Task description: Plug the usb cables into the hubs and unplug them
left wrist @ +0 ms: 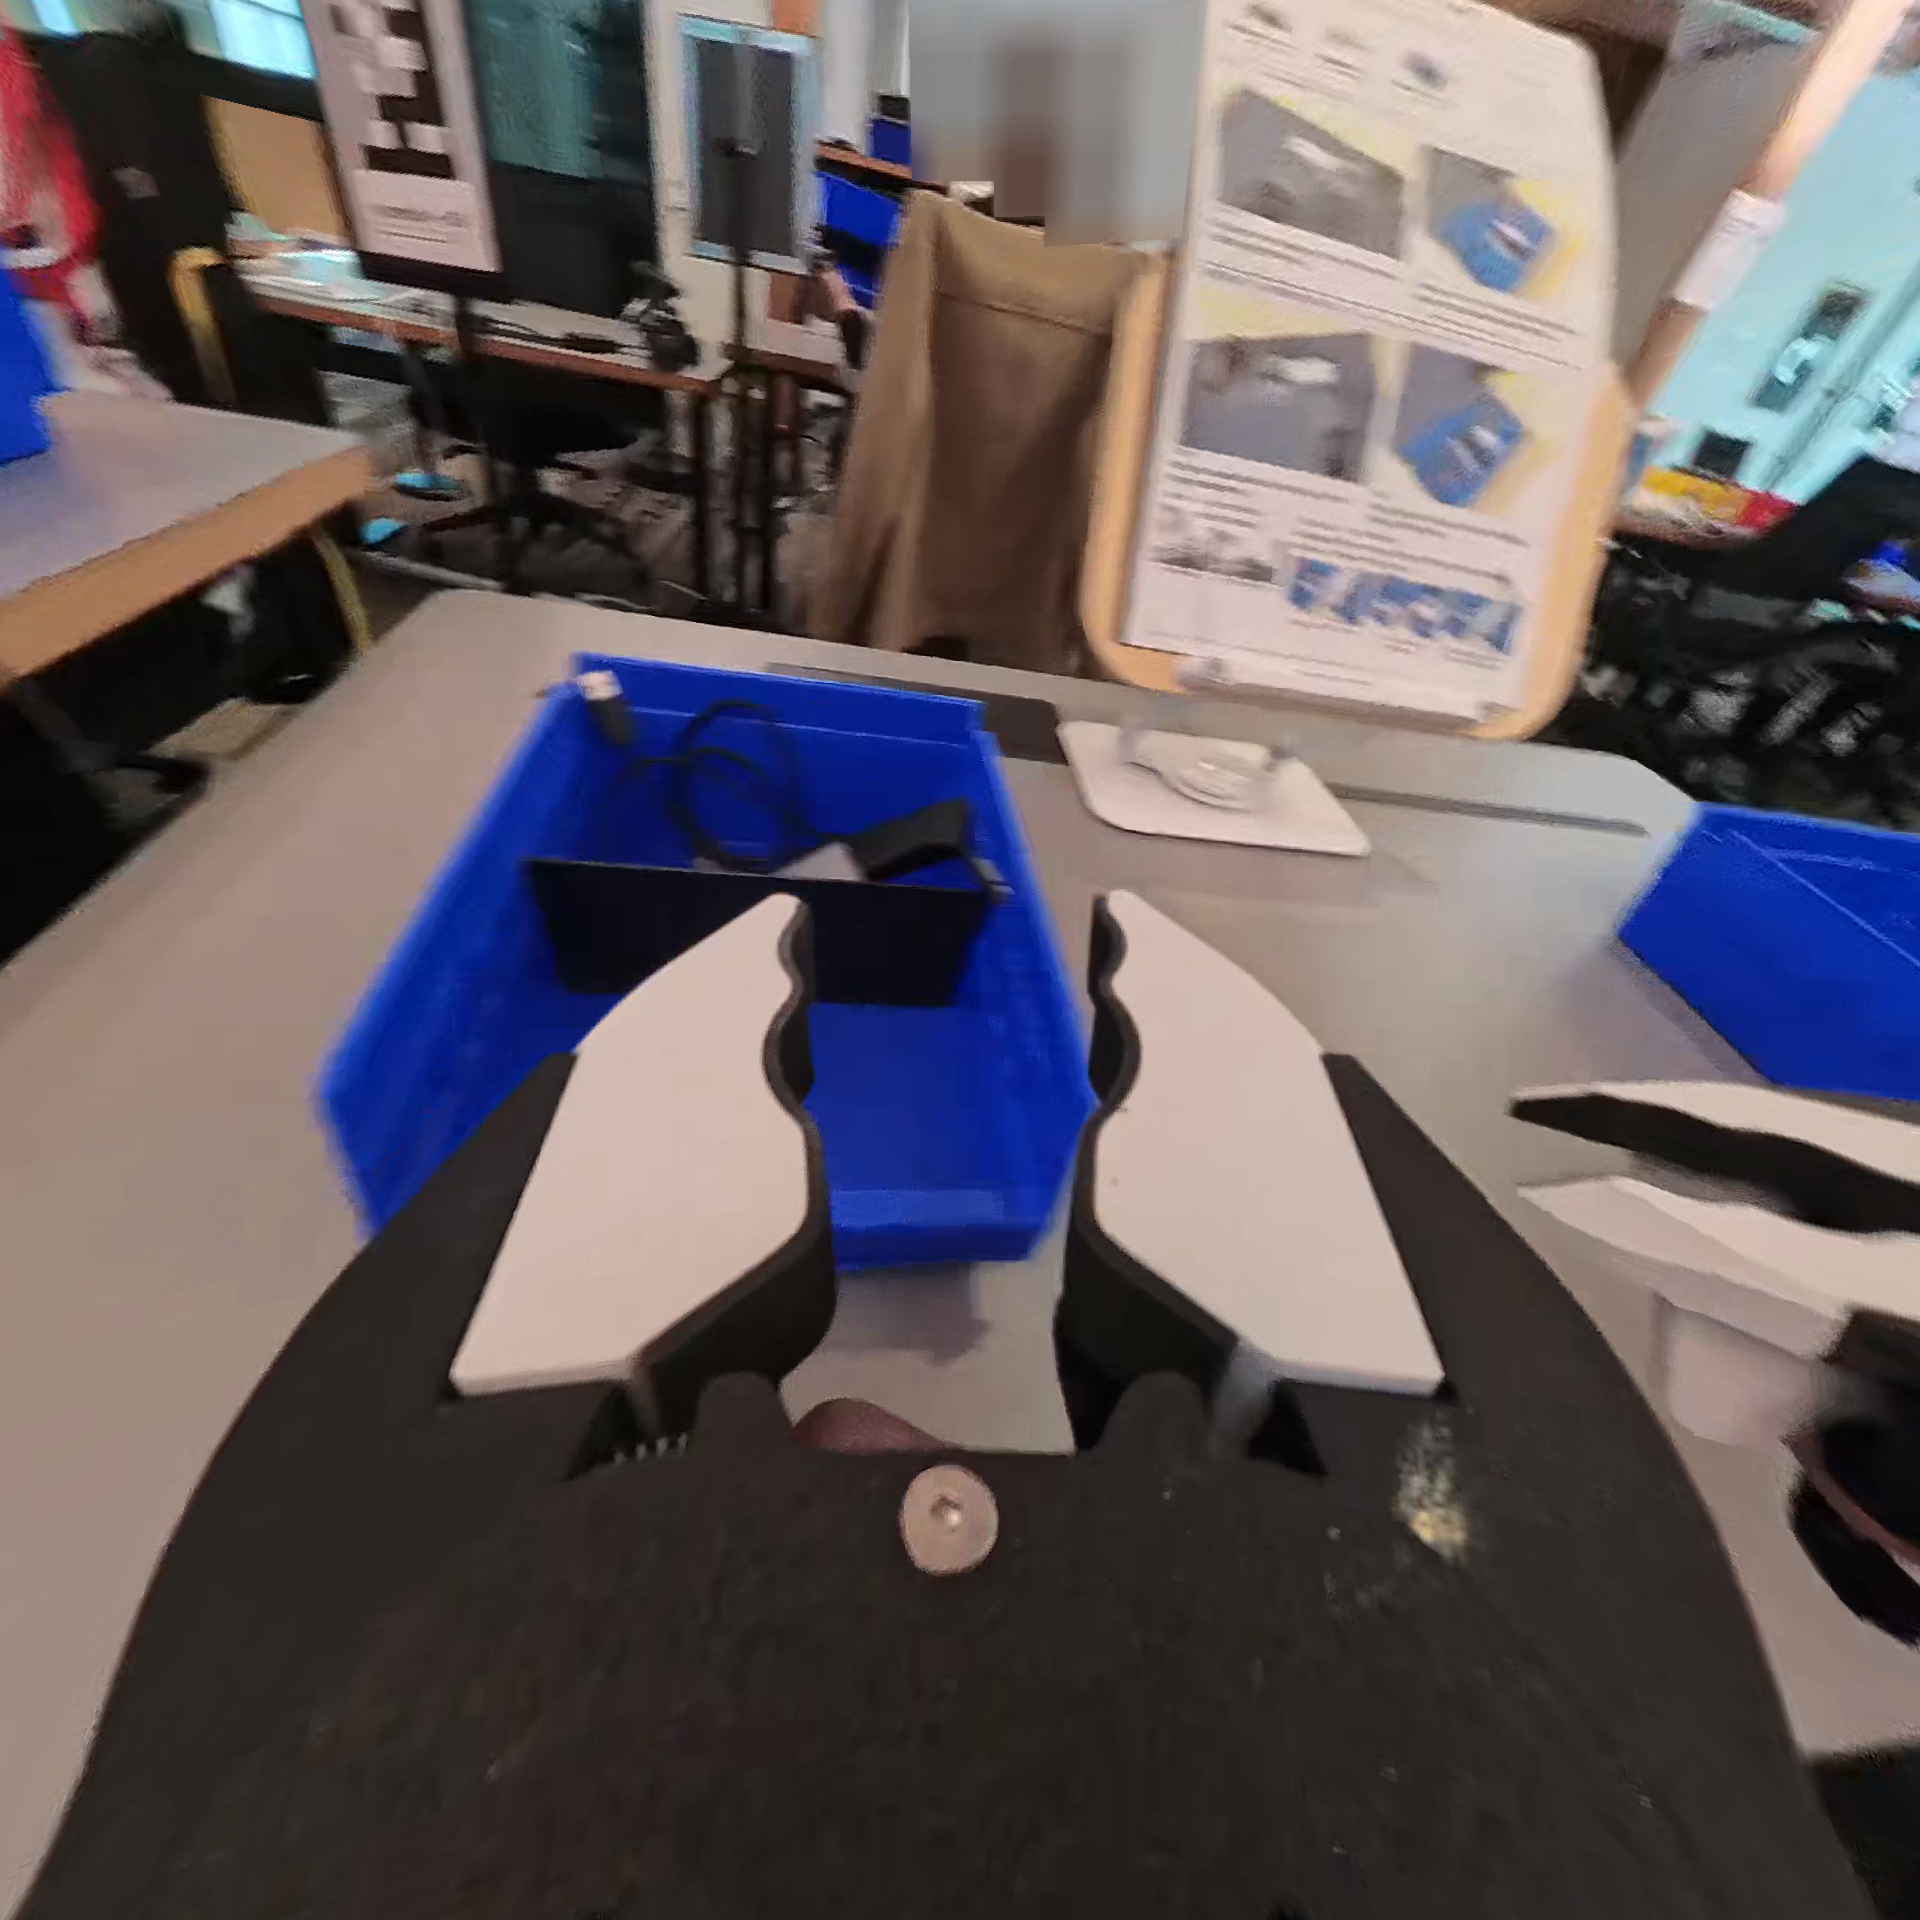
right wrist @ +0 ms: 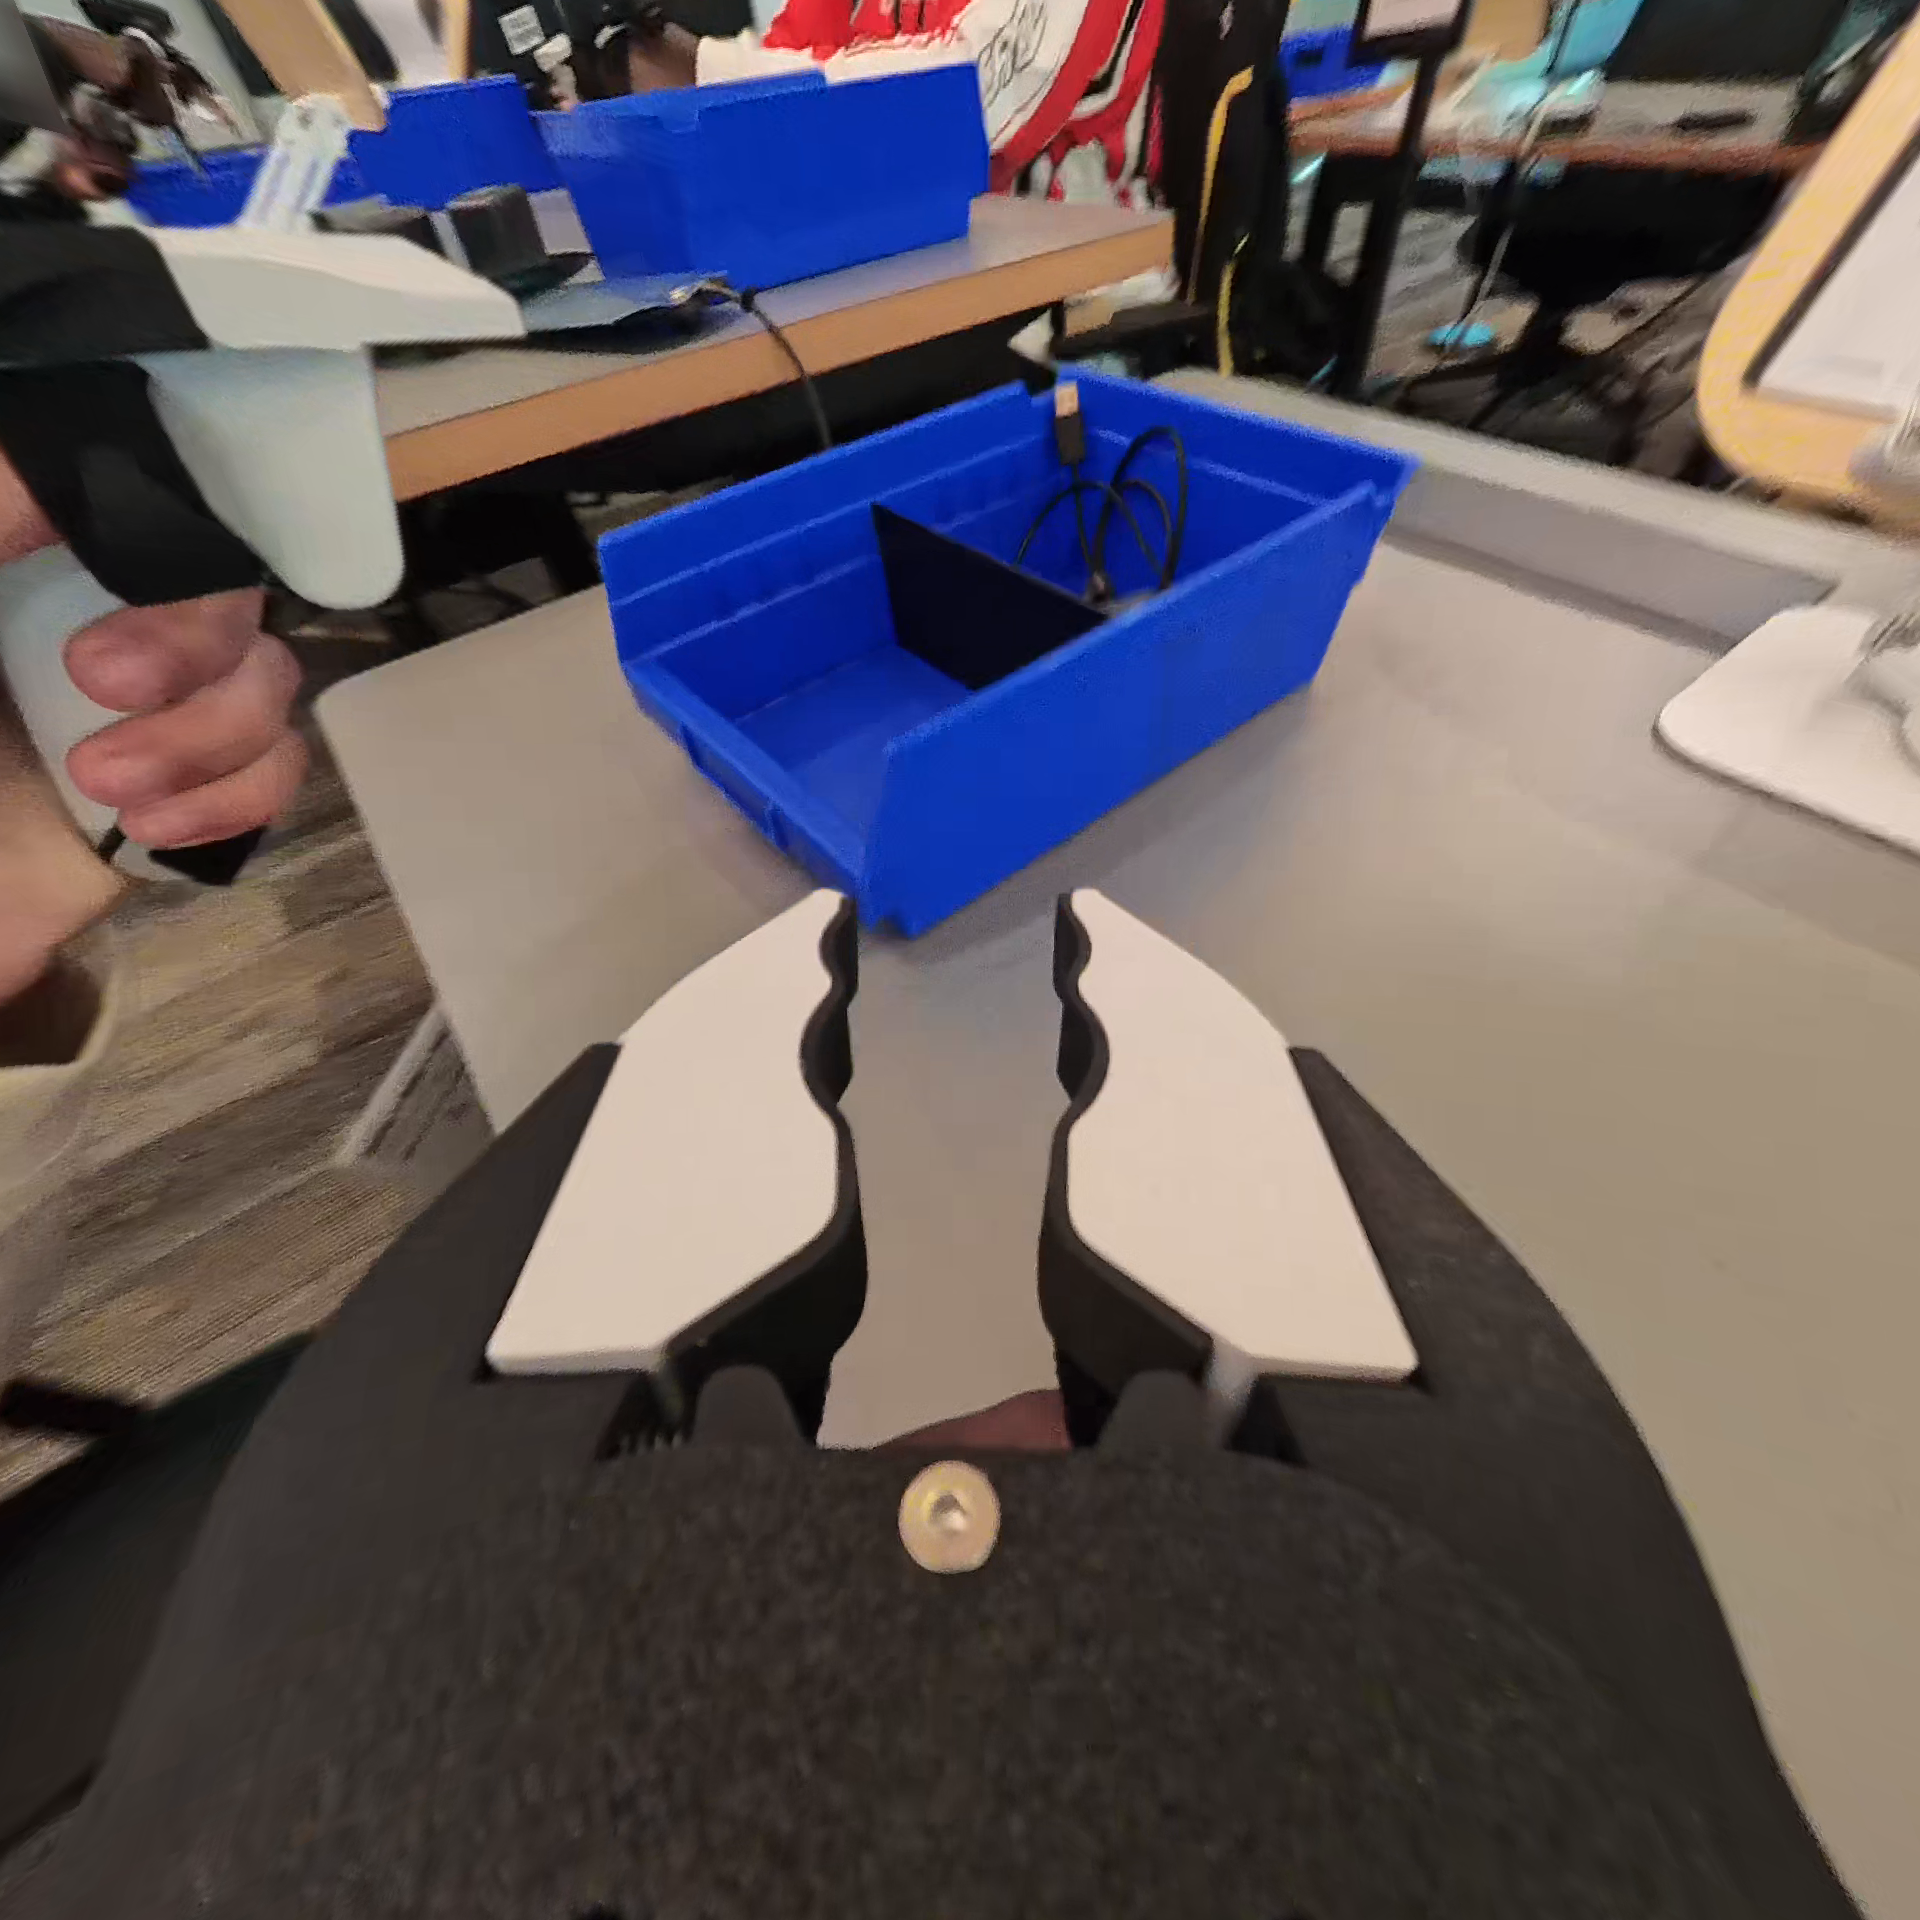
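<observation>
A blue bin [left wrist: 447, 977] with a black divider [left wrist: 665, 925] stands on the grey table [left wrist: 208, 1091]. In its far compartment lie a coiled black usb cable [left wrist: 727, 790], whose plug [left wrist: 603, 691] rests on the rim, and a dark hub [left wrist: 920, 836]. My left gripper [left wrist: 945, 914] is open and empty above the bin's near compartment. The bin [right wrist: 1091, 727], the cable [right wrist: 1132, 509] and the divider [right wrist: 956, 603] also show in the right wrist view. My right gripper [right wrist: 956, 914] is open and empty just short of the bin's near corner. It shows in the left wrist view [left wrist: 1714, 1174].
A second blue bin [left wrist: 1787, 935] stands at the right. A white stand base [left wrist: 1205, 790] holds a sheet on a board [left wrist: 1351, 364] behind the bin. A hand [right wrist: 177, 727] holds the left gripper's handle. Other tables with blue bins [right wrist: 769, 166] lie beyond.
</observation>
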